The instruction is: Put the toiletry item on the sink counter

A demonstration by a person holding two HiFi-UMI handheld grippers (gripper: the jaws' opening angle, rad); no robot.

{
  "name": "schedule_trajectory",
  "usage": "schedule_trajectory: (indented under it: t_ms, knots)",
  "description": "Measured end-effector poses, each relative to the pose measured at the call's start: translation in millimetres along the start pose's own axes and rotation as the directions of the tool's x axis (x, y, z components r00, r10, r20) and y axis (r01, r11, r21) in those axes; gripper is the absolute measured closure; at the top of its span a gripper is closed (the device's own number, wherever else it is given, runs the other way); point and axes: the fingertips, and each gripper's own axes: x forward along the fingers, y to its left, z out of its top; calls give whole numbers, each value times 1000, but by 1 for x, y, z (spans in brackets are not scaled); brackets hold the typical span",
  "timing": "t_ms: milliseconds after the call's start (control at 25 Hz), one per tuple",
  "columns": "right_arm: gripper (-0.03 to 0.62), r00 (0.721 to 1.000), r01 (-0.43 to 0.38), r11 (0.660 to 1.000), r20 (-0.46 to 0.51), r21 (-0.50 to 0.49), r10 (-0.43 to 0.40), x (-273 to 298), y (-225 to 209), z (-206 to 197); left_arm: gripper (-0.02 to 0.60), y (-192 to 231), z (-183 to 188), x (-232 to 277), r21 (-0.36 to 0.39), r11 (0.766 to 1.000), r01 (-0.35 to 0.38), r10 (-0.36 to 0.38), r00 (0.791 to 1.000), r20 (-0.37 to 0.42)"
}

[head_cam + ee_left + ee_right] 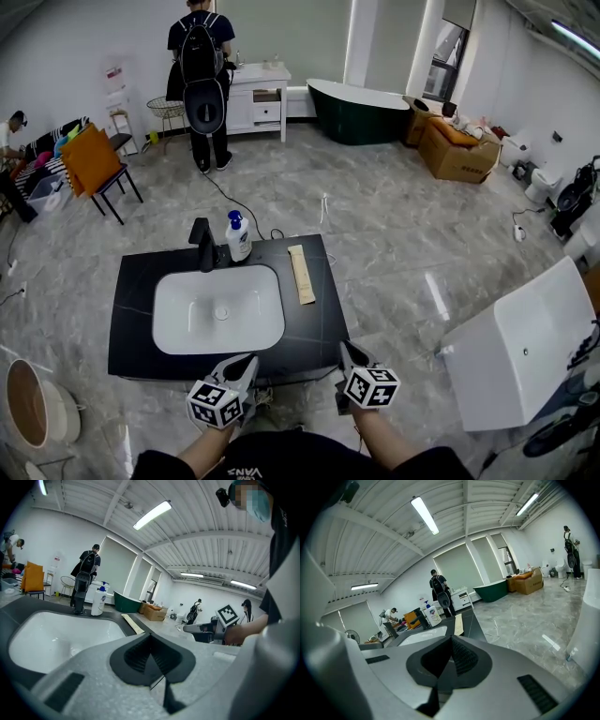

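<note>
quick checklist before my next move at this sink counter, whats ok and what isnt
1. Left gripper empty, jaws together: ok.
2. Right gripper empty, jaws together: ok.
3. Slim beige packet lying flat on the sink counter, right of the basin: ok.
4. Packet well inside the counter's edges: ok.
5. Pump bottle upright beside the faucet, apart from the packet: ok.
6. What the packet contains: cannot tell.
</note>
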Motion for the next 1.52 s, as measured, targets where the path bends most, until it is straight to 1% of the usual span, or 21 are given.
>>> schedule_trajectory:
  t_ms: [200,600,840,1080,1520]
  knots:
    - [594,1000,6,1000,-4,4,-6,-22,-5,-8,572,-17,-6,-5,1,1000,5,-5,1000,2]
    - [594,1000,3,1000,-5,2,-3,-52,-6,-26,572,-42,-20,-9,-1,999,45,-45,999,-2]
    - [594,1000,14,1000,-24,-6,-14,-61,-8,-35,572,-48,-24,-15,-3,999,43,-43,999,-6]
    - [594,999,26,999,-26,-25,-27,-62,-7,-37,572,-48,-26,-19,-4,999,36,-36,999,-6]
    - [594,999,22,999,-29,-35,-23,-58,-3,-35,572,-48,-24,-18,0,999,40,-40,999,-5]
